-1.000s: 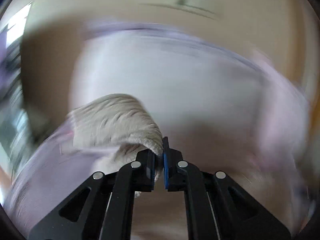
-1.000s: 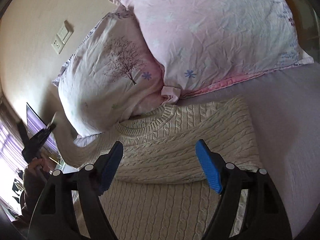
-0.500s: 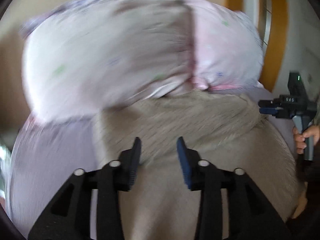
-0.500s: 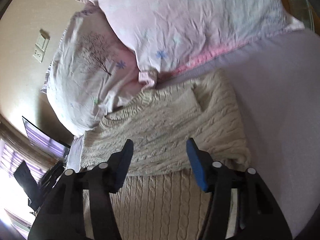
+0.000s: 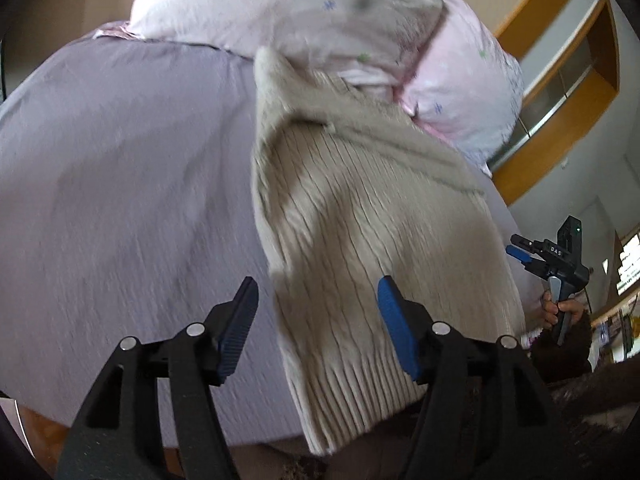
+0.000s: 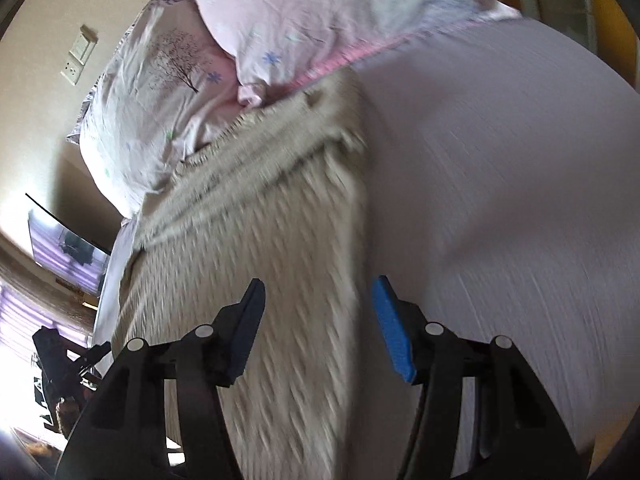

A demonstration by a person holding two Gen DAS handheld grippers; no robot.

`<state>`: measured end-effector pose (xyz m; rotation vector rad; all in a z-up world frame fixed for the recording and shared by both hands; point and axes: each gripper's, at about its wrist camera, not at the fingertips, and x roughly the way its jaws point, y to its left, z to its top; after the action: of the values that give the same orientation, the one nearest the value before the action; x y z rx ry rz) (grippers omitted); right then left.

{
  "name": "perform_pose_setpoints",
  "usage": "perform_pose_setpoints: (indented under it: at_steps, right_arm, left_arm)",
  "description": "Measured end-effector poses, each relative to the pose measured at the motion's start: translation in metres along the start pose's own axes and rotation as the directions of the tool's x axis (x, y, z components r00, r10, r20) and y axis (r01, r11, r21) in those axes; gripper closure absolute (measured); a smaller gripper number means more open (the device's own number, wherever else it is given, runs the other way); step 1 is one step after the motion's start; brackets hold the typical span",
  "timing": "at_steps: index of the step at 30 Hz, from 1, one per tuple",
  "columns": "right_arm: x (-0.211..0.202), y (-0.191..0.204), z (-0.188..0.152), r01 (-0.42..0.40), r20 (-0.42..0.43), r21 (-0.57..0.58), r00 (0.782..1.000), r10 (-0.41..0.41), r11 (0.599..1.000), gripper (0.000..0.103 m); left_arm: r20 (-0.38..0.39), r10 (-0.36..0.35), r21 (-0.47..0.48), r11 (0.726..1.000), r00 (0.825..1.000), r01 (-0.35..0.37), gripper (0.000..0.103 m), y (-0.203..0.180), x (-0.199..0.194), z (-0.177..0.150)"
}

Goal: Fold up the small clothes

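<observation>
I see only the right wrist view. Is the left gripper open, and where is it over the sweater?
Observer: Open and holding nothing. The left gripper straddles the left edge of the sweater, near the hem.
Operator: Does the hem lie fully on the bed?
Observer: It reaches the near edge of the bed and seems to hang slightly over it.
Operator: Can you see my right gripper from there?
Observer: Yes. The right gripper is beside the sweater's right edge, off the cloth, with a hand on its grip.
</observation>
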<state>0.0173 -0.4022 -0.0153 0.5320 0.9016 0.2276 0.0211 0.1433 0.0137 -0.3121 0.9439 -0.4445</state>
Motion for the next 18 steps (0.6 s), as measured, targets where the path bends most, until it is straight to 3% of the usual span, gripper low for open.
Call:
perform_pose_setpoints:
  at_steps: [5,9,10,11,12,13,14,15,18]
  right_arm:
    - [-0.021,-0.01,-0.043,-0.034,-0.001,0.028,0.999,0.034,0.999,0.045]
    - [-0.027,0.0,-0.064,-0.092,-0.025,-0.013,0.995,0.092,0.996,0.045]
    - [-0.027,0.005,-0.069,-0.121,-0.044,-0.032,0.992,0.12,0.992,0.045]
    - [-0.026,0.009,-0.073,-0.14,-0.059,-0.047,0.989,0.138,0.989,0.045]
    - [-0.024,0.015,-0.078,-0.169,-0.082,-0.072,0.983,0.163,0.983,0.049]
    - [-0.021,0.021,-0.084,-0.206,-0.118,-0.091,0.974,0.195,0.974,0.064]
    - [-0.019,0.026,-0.088,-0.221,-0.139,-0.101,0.969,0.206,0.97,0.073]
    - [-0.016,0.03,-0.09,-0.246,-0.163,-0.11,0.96,0.227,0.963,0.087]
    - [-0.023,0.037,-0.08,-0.312,-0.119,-0.122,0.947,0.298,0.942,0.091]
  left_arm:
    - [-0.037,-0.004,0.012,1.0,0.999,0.005,0.041,-0.005,0.004,-0.019]
    - [-0.018,-0.021,0.005,1.0,1.0,0.021,0.042,-0.008,-0.003,-0.034]
    - [-0.016,-0.028,0.002,1.0,0.999,0.028,0.043,-0.01,-0.005,-0.039]
    - [-0.016,-0.028,0.001,1.0,0.999,0.028,0.053,-0.011,-0.005,-0.041]
    - [-0.022,-0.034,-0.006,0.999,0.999,0.034,0.068,-0.012,-0.004,-0.045]
    - [-0.032,-0.047,-0.017,0.999,0.998,0.046,0.078,-0.012,-0.002,-0.047]
    - [-0.053,-0.071,-0.04,0.997,0.996,0.069,0.091,-0.012,0.003,-0.051]
    - [-0.05,-0.08,-0.046,0.996,0.996,0.078,0.091,-0.012,0.005,-0.052]
    - [-0.024,-0.116,-0.057,0.992,0.993,0.114,0.093,-0.011,0.002,-0.045]
